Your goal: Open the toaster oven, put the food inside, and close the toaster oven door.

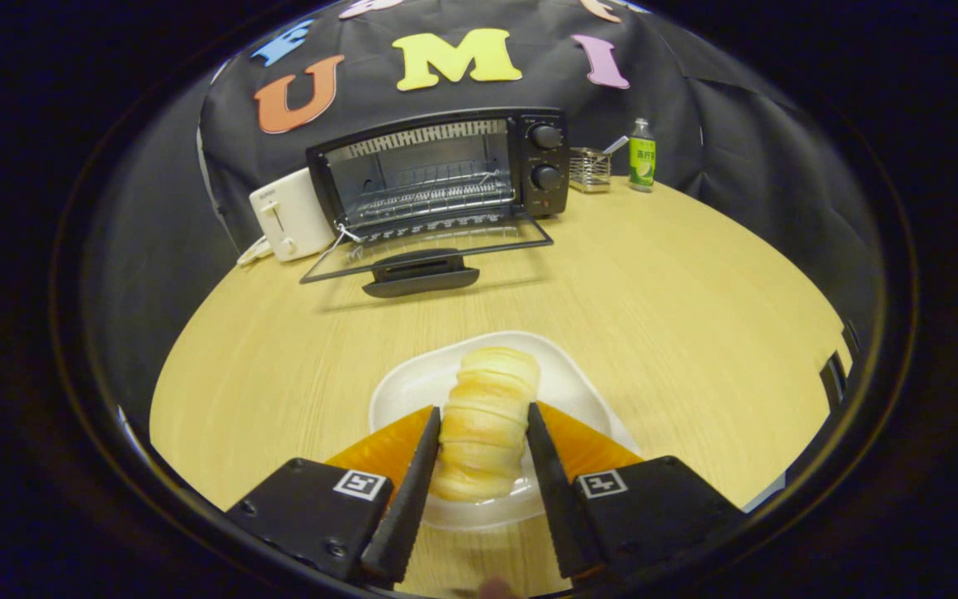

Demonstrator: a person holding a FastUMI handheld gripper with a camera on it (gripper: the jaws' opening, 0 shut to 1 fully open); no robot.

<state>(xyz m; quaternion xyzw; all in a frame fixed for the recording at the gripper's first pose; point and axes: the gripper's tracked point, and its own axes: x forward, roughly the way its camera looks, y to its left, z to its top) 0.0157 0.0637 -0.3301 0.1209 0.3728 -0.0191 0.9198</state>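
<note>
Tongs (483,420) grip bread roll (487,416) over plate (579,391).

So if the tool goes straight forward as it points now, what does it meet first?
The tool has its fingers on both sides of the bread roll on the white plate, so the roll moves along. Beyond, probably the lowered oven door of the toaster oven; depth is unclear.

A pale wood-grain worktop (654,283) meets a draped black cloth wall (720,141), dim shadow at both sides.
</note>
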